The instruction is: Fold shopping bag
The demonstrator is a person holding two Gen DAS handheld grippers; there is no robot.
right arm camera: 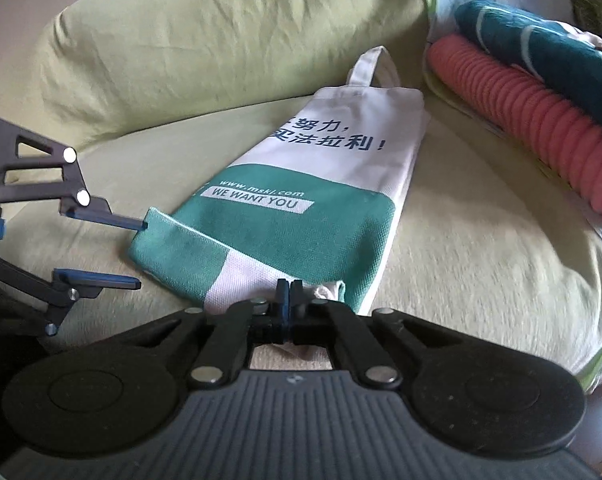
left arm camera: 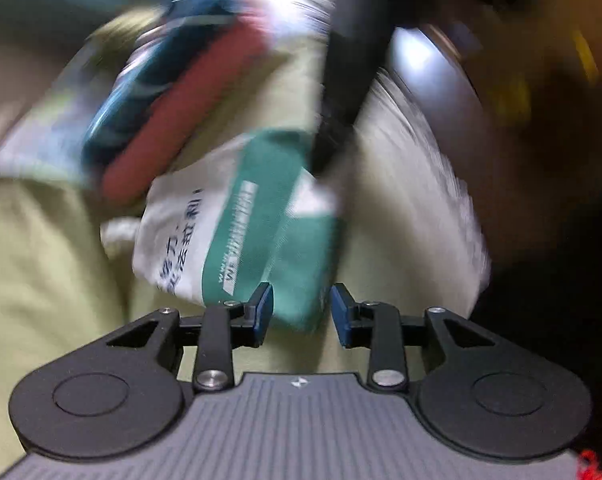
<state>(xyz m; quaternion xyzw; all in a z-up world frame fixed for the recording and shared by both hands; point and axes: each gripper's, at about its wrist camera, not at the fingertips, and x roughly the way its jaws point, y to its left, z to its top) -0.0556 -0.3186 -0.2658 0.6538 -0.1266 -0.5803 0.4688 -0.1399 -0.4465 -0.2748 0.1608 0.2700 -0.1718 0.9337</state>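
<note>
Shopping bag (right arm camera: 321,184) white-green canvas, near corner folded over

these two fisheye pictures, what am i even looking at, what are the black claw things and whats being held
Each picture comes from a camera mounted on a hand-held gripper, a two-fingered clamp a person carries, one in each hand. The right one's view is sharp: the right hand-held gripper is shut on the near edge of a white and green shopping bag, which lies partly folded on a green sofa cushion. The left hand-held gripper appears there at the side, open around the bag's folded corner. The left one's view is blurred by motion. Folded pink and teal blankets lie beside the bag.
</note>
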